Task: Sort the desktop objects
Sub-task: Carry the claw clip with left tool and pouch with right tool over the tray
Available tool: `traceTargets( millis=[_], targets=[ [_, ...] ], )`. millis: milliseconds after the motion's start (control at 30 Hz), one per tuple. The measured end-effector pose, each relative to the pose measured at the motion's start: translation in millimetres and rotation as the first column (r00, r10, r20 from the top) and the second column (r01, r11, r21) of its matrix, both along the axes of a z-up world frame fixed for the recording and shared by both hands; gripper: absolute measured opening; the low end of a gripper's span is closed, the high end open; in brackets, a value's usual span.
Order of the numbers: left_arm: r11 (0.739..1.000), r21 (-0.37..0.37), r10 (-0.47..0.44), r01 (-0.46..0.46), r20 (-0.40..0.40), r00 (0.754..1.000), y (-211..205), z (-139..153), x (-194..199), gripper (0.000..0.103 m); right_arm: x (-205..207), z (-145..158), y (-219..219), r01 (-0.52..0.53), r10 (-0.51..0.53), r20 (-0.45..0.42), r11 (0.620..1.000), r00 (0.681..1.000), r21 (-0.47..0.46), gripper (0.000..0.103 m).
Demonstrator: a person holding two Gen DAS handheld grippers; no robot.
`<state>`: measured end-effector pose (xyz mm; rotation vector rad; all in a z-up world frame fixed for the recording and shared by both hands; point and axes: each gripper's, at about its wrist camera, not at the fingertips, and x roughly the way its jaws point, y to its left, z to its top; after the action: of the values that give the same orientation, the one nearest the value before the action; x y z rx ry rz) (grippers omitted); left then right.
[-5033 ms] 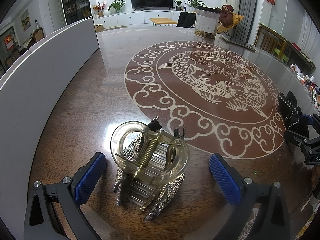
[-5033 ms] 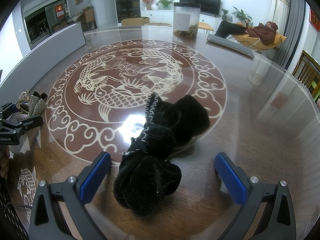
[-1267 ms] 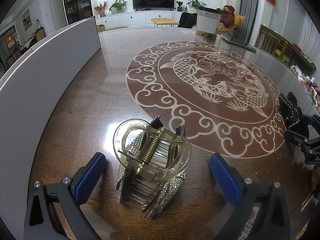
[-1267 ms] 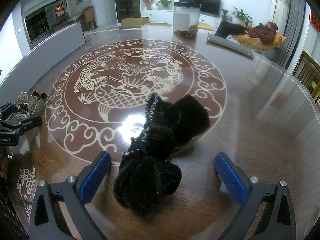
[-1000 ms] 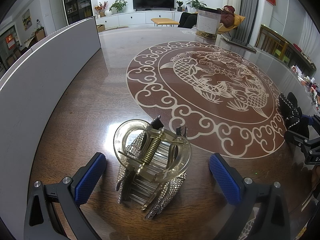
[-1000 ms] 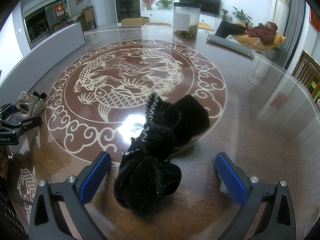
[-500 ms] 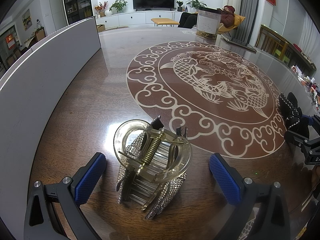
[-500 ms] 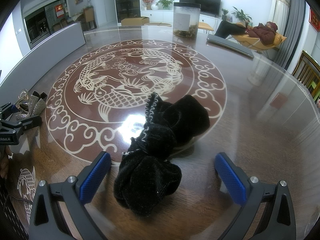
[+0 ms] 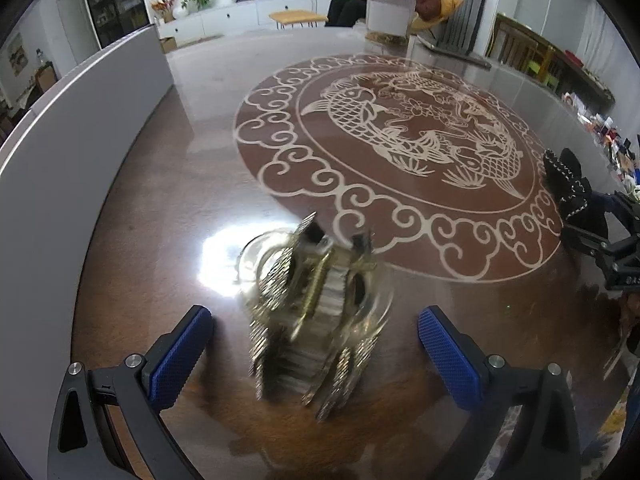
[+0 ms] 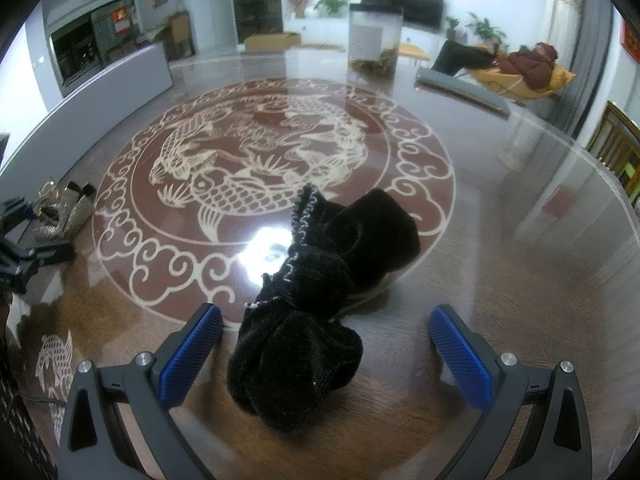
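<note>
- Left gripper is spread wide, with a big gap between the two blue-padded fingers.
- Its black finger arms come up from the bottom corners of the left wrist view, pads facing each other and touching nothing.
- That view is smeared with motion blur.
- Right gripper has the same deal: jaws gaping, blue pads well apart, nothing pinched.
- Both sit low and roughly level, fingers pointing forward.
- Each one shows up in the other's camera: the right gripper at the far right edge of the left view, the left at the far left edge of the right view.
</note>
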<state>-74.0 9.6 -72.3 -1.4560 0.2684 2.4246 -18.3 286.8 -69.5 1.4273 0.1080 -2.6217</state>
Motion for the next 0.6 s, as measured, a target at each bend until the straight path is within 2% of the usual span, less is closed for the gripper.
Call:
traceTargets(
  millis=[100, 133, 167, 200, 233, 267, 367, 433, 533, 600],
  targets=[
    [1.000, 0.006, -0.010, 0.010, -0.024, 1.000, 5, 0, -2, 0.100, -7, 6, 1, -0.035, 0.036, 0.026, 0.998, 0.999, -0.053, 0.103],
    [1.000, 0.013, -0.016, 0.016, -0.045, 0.999, 6, 2, -1, 0.082, -9, 6, 0, -0.050, 0.052, 0.030, 0.997, 0.998, -0.066, 0.094],
    [0.999, 0.017, -0.025, 0.026, -0.070, 0.997, 6, 6, 1, 0.053, -10, 8, -2, -0.060, 0.060, 0.018, 0.997, 0.998, -0.040, 0.063],
    [0.999, 0.024, -0.025, 0.027, -0.066, 0.997, 5, 9, 1, 0.051, -9, 11, -5, -0.064, 0.064, 0.013, 0.998, 0.998, 0.000, 0.037],
    [0.999, 0.030, -0.019, 0.020, -0.051, 0.999, 4, 10, 2, 0.051, -9, 14, -5, -0.070, 0.070, 0.024, 0.998, 0.997, 0.004, 0.032],
    [0.999, 0.032, -0.017, 0.019, -0.053, 0.998, 2, 10, 5, 0.051, -5, 21, -4, -0.070, 0.071, 0.020, 0.997, 0.997, -0.027, 0.032],
    [0.998, 0.059, -0.015, 0.018, -0.057, 0.998, -6, 14, 21, 0.051, 12, 37, -8, -0.080, 0.080, -0.002, 0.997, 0.997, -0.019, 0.032],
    [0.996, 0.088, 0.005, 0.000, -0.059, 0.998, -14, 19, 32, 0.051, 21, 41, -12, -0.087, 0.087, 0.017, 0.995, 0.996, -0.045, 0.032],
    [0.987, 0.157, 0.037, -0.027, -0.062, 0.997, -28, 37, 45, 0.051, 24, 52, -28, -0.128, 0.130, 0.026, 0.991, 0.991, -0.047, 0.032],
    [0.980, 0.197, 0.058, -0.041, -0.083, 0.995, -40, 59, 50, 0.051, 18, 73, -50, -0.182, 0.183, 0.001, 0.982, 0.983, -0.039, 0.032]
  ],
)
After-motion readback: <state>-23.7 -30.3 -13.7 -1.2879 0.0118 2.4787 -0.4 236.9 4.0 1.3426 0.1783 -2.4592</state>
